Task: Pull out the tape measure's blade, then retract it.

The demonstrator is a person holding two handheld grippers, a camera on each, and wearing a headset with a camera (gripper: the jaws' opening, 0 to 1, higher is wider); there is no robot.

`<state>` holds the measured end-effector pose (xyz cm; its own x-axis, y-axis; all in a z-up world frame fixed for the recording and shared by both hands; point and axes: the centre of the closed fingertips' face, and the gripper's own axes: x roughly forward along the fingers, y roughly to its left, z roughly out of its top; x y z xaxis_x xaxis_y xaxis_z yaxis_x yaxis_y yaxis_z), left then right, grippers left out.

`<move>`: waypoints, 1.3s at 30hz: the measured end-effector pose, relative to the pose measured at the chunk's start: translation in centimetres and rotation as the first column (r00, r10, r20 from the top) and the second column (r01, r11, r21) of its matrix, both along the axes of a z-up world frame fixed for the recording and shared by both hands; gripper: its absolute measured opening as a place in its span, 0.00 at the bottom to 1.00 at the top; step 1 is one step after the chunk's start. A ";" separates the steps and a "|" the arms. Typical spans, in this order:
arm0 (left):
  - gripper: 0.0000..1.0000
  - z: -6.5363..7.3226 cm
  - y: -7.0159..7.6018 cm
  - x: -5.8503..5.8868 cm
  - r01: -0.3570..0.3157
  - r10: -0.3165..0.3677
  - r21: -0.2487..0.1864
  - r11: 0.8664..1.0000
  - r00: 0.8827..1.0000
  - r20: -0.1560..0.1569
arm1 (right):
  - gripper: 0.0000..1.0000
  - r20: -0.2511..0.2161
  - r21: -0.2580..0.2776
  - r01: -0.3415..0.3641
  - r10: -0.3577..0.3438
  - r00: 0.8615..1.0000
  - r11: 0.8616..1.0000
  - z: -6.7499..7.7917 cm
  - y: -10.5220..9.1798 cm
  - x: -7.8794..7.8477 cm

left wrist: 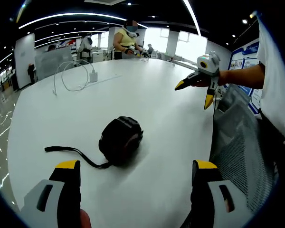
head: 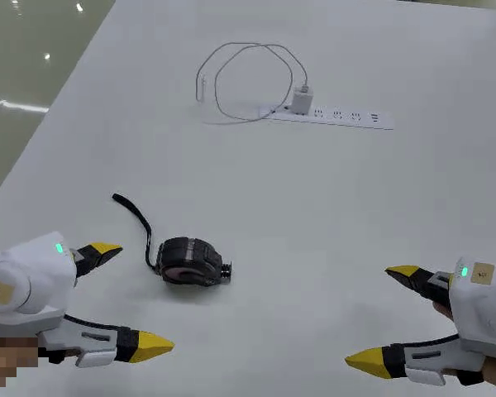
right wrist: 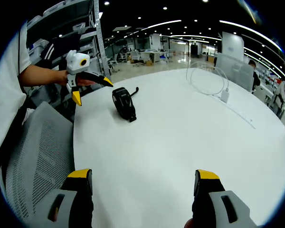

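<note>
The tape measure (head: pixel 190 262) rests on the white table (head: pixel 331 190) with no blade drawn out, and its wrist strap (head: pixel 136 217) trails off toward the far left. The left gripper (head: pixel 142 295) hovers just beside the case on the strap side, jaws spread wide and holding nothing. The right gripper (head: pixel 369 316) is well apart on the other side, jaws likewise spread and empty. With neither of the 2 claws on the work, nothing of the task looks done yet. The main risk, as I judge it, is the case itself: it is rounded and sits loose on a smooth top, so a jaw coming in off-centre may push it into a skid or a roll instead of clamping it. The strap lies close to the left jaws and could be caught in place of the body, leaving the case dangling. A small dark nub at the end of the case facing the right gripper is probably the blade hook, though it is too small to be sure. It offers little to pinch, and a slip there would let the blade snap back. If the case is not held firm during the pull, it will likely drag across the table. A blade released too fast could whip or jerk the case loose. The power strip (head: pixel 339 116) and its looped cable (head: pixel 248 78) lie well away and should not interfere.
</note>
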<state>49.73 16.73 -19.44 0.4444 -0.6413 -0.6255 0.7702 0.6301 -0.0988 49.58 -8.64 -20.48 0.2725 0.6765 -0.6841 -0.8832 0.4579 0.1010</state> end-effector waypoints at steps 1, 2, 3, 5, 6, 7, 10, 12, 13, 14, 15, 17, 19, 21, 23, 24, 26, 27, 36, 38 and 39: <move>0.95 0.0 -0.1 0.1 0.009 -0.009 0.002 1.000 1.000 0.005 | 0.87 0.000 -0.002 -0.004 0.004 1.000 1.000 0.0 0.1 0.1; 0.94 0.0 -0.2 0.4 0.019 -0.020 0.009 1.000 1.000 0.013 | 0.87 0.000 -0.003 -0.010 0.010 1.000 1.000 -0.1 0.2 0.2; 0.94 0.0 -0.2 0.5 0.025 -0.026 0.014 1.000 1.000 0.013 | 0.87 -0.002 -0.005 -0.014 0.014 1.000 1.000 -0.1 0.3 0.2; 0.94 -0.1 -0.4 0.8 0.045 -0.045 0.020 0.999 0.999 0.009 | 0.87 -0.004 -0.008 -0.026 0.026 1.000 1.000 -0.3 0.5 0.4; 0.93 -0.2 -0.4 0.9 0.050 -0.051 0.026 0.998 0.999 0.010 | 0.87 -0.003 -0.010 -0.031 0.031 1.000 0.999 -0.3 0.5 0.4; 0.93 -0.3 -0.5 1.1 0.062 -0.062 0.036 0.997 0.998 0.010 | 0.87 -0.002 -0.012 -0.037 0.037 0.999 0.999 -0.4 0.7 0.6; 0.91 -0.4 -0.6 1.4 0.083 -0.084 0.051 0.995 0.996 0.010 | 0.86 -0.002 -0.012 -0.051 0.051 0.999 0.999 -0.5 1.0 0.9; 0.90 -0.6 -0.7 1.7 0.099 -0.100 0.061 0.993 0.995 0.006 | 0.86 -0.001 -0.018 -0.066 0.066 0.998 0.998 -0.6 1.3 1.0; 0.89 -0.7 -0.7 1.8 0.105 -0.106 0.064 0.992 0.994 0.004 | 0.86 0.000 -0.020 -0.072 0.072 0.997 0.997 -0.6 1.4 1.1; 0.88 -0.8 -0.7 1.8 0.112 -0.113 0.070 0.991 0.994 0.001 | 0.85 0.001 -0.021 -0.078 0.078 0.997 0.997 -0.6 1.5 1.2; 0.87 -1.0 -0.7 1.9 0.124 -0.125 0.083 0.989 0.992 -0.001 | 0.85 0.001 -0.021 -0.086 0.087 0.996 0.996 -0.6 1.7 1.3; 0.86 -1.2 -0.8 2.1 0.139 -0.139 0.091 0.986 0.990 -0.005 | 0.85 0.003 -0.025 -0.099 0.100 0.995 0.995 -0.7 1.9 1.5; 0.84 -1.4 -0.9 2.2 0.150 -0.150 0.096 0.984 0.989 -0.013 | 0.84 0.004 -0.027 -0.109 0.109 0.994 0.994 -0.8 2.1 1.6; 0.83 -1.6 -1.1 2.4 0.162 -0.161 0.103 0.981 0.987 -0.015 | 0.84 0.004 -0.029 -0.118 0.118 0.993 0.993 -0.9 2.3 1.7; 0.82 -1.8 -1.2 2.5 0.176 -0.175 0.110 0.978 0.984 -0.021 | 0.84 0.004 -0.028 -0.125 0.125 0.992 0.992 -0.9 2.5 1.8; 0.82 -1.9 -1.2 2.6 0.180 -0.179 0.115 0.977 0.984 -0.021 | 0.84 0.003 -0.028 -0.128 0.128 0.992 0.991 -1.0 2.5 1.9; 0.81 -2.2 -1.2 2.7 0.194 -0.191 0.126 0.973 0.981 -0.030 | 0.83 0.003 -0.028 -0.133 0.133 0.991 0.991 -1.2 2.6 1.9; 0.81 -2.3 -1.2 2.9 0.201 -0.199 0.134 0.970 0.980 -0.028 | 0.83 0.002 -0.029 -0.138 0.138 0.990 0.990 -1.2 2.7 1.9; 0.72 -3.1 -1.1 3.9 0.241 -0.237 0.169 0.956 0.971 -0.043 | 0.82 -0.001 -0.031 -0.166 0.166 0.986 0.986 -1.6 3.4 2.3; 0.69 -3.4 -1.1 4.0 0.254 -0.249 0.180 0.950 0.967 -0.048 | 0.82 -0.003 -0.030 -0.169 0.169 0.986 0.985 -1.7 3.6 2.4; 0.68 -3.5 -1.1 4.1 0.259 -0.254 0.185 0.948 0.966 -0.047 | 0.82 -0.002 -0.030 -0.170 0.170 0.985 0.985 -1.7 3.6 2.5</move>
